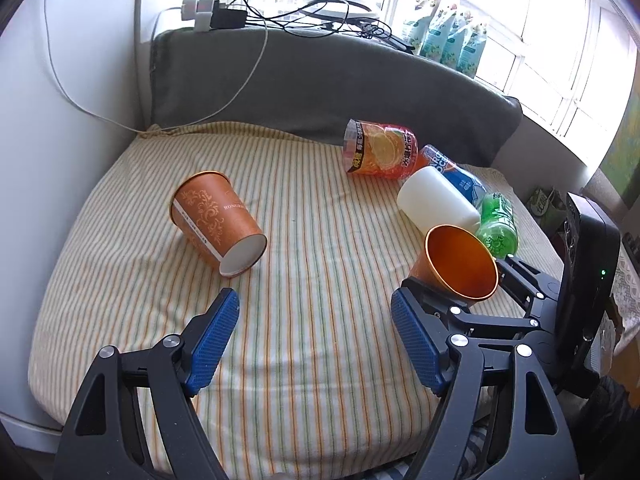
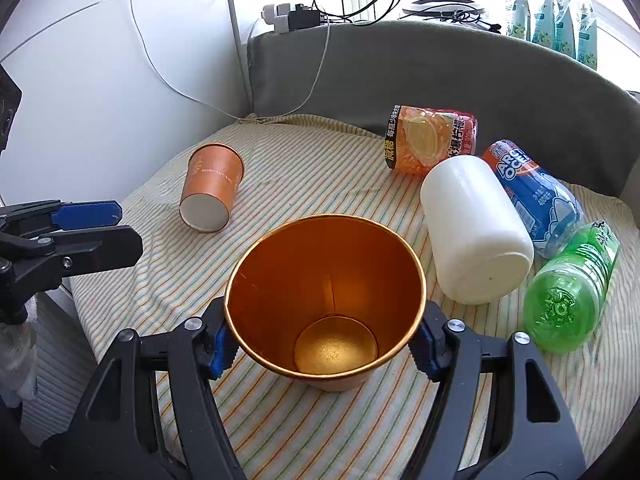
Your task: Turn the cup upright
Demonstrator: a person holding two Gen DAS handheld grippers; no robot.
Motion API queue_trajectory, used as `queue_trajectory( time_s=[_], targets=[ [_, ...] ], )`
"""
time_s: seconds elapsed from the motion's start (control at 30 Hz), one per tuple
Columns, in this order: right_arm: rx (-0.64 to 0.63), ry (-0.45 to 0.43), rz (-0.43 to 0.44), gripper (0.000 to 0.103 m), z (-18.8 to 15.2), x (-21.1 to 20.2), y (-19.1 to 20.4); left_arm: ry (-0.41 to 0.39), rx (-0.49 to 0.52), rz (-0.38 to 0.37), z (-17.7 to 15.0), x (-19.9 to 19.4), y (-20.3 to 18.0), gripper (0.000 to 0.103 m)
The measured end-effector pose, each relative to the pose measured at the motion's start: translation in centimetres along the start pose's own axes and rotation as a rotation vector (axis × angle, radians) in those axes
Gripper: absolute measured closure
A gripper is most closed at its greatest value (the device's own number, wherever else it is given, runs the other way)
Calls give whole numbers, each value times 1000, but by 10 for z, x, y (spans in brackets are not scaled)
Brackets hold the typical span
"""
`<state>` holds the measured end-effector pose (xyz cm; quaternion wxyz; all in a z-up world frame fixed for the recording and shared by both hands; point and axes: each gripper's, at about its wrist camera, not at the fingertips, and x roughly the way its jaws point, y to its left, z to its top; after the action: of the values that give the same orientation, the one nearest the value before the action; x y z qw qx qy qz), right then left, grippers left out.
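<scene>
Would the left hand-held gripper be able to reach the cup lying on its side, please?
Probably yes: the left hand-held gripper is open, and only bare striped cloth lies between it and the tipped cup. The bottles lie off to the right.

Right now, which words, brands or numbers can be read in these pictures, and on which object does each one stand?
"ARC OCE", cut off: blue-labelled bottle.
"RONG", rest blurred: lying paper cup.
Chinese print on the orange bottle: too blurred to read.
Green bottle label: unreadable.
Held cup, in the right gripper: no text visible.
</scene>
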<state>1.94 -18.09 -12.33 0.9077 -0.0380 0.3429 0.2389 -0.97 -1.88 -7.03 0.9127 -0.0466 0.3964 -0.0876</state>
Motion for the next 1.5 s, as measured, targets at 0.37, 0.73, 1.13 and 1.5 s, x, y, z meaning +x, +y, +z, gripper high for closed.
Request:
queue_trajectory(
  time_s=[0.37,0.73,1.13,1.5],
  targets=[
    [-25,-15,-16,24,-5,-12,3,-20,18,0,-3,-9,-6,24],
    [31,-82,-31,19,-12,-56,-1,-72,39,27,-7,-23,-12,24],
    [140,-272,-242,4,-16,-135,-29,-318,79,83,1,-58,-29,24],
    [208,-387,-376,0,-14,-176,-48,-438,94,98,2,-77,-43,18]
  ],
)
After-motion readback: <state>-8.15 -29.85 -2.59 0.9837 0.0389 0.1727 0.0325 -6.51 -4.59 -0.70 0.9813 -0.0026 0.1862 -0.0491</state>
